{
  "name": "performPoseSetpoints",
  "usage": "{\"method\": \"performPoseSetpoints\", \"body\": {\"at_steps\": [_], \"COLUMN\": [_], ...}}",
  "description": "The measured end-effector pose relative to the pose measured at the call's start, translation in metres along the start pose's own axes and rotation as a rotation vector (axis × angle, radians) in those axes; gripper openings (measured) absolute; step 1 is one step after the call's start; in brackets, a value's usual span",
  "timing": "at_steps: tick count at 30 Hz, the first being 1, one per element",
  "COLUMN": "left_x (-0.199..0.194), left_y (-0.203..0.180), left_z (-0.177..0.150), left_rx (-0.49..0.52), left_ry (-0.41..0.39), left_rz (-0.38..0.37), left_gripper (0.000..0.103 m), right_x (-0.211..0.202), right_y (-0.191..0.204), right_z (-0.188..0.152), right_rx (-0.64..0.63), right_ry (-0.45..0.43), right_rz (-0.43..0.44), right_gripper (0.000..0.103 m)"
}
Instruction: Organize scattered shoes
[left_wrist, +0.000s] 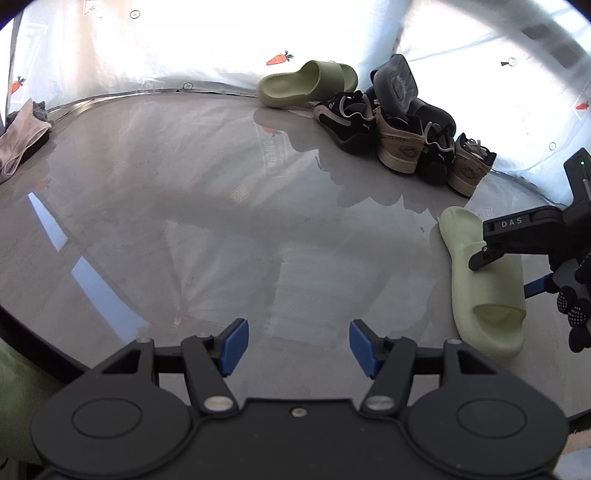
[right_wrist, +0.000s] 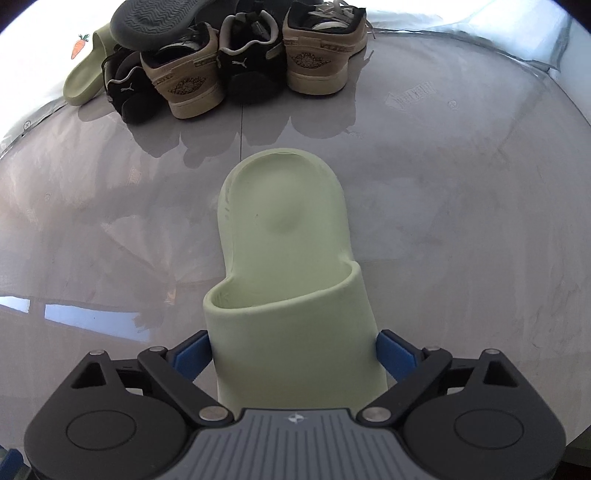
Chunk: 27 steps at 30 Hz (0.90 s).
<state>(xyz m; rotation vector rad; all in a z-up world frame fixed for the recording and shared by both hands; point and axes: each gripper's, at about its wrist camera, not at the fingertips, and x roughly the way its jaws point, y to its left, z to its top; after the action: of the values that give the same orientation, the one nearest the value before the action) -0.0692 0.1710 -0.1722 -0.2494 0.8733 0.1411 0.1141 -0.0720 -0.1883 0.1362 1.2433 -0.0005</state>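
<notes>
A pale green slide (right_wrist: 284, 221) lies flat on the grey table (right_wrist: 461, 221), toe toward me. My right gripper (right_wrist: 293, 350) straddles its strap, a blue pad against each side. In the left wrist view that slide (left_wrist: 480, 295) is at the right, with the right gripper (left_wrist: 506, 275) over it from above. The matching green slide (left_wrist: 306, 83) lies on its side at the back. Beside it is a heap of black sneakers (left_wrist: 347, 122), tan sneakers (left_wrist: 399, 147) and an upturned dark slide (left_wrist: 395, 81). My left gripper (left_wrist: 299, 343) hangs open over bare table, nothing between its pads.
A crumpled pinkish cloth (left_wrist: 22, 136) lies at the table's far left edge. A silvery sheet with carrot prints (left_wrist: 279, 59) backs the table. A gloved hand (left_wrist: 576, 306) holds the right gripper. The dark table rim (left_wrist: 44, 347) curves along the lower left.
</notes>
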Motion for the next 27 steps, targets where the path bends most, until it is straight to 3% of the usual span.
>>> {"method": "performPoseSetpoints", "body": {"at_steps": [3,7,13,17,23,27], "left_x": [-0.007,-0.018,-0.023,-0.017,-0.003,0.02], "left_y": [-0.006,-0.02,-0.029,-0.031,-0.02,0.014], "left_z": [-0.004,-0.011,-0.016,-0.002,0.026,0.059], "left_rx": [-0.026,0.0,0.045,0.072,0.118,0.056], "left_ry": [0.006,0.033,0.067,0.05,0.012,-0.008], "left_rz": [0.039,0.132,0.2,0.184,0.131,0.065], "left_gripper": [0.061,0.061,0.061,0.061,0.062,0.062], "right_x": [0.008,0.007,0.002,0.005,0.015,0.009], "right_y": [-0.003,-0.011,-0.019,-0.01,0.001,0.0], "right_z": [0.01,0.009,-0.003,0.002,0.02,0.031], "right_rx": [-0.016,-0.128,-0.175,-0.105,-0.085,-0.042], "right_ry": [0.008,0.031,-0.015,-0.028,-0.021,-0.006], "right_rz": [0.031,0.103,0.138,0.086,0.075,0.086], "right_gripper": [0.098,0.099,0.098,0.098,0.1,0.1]}}
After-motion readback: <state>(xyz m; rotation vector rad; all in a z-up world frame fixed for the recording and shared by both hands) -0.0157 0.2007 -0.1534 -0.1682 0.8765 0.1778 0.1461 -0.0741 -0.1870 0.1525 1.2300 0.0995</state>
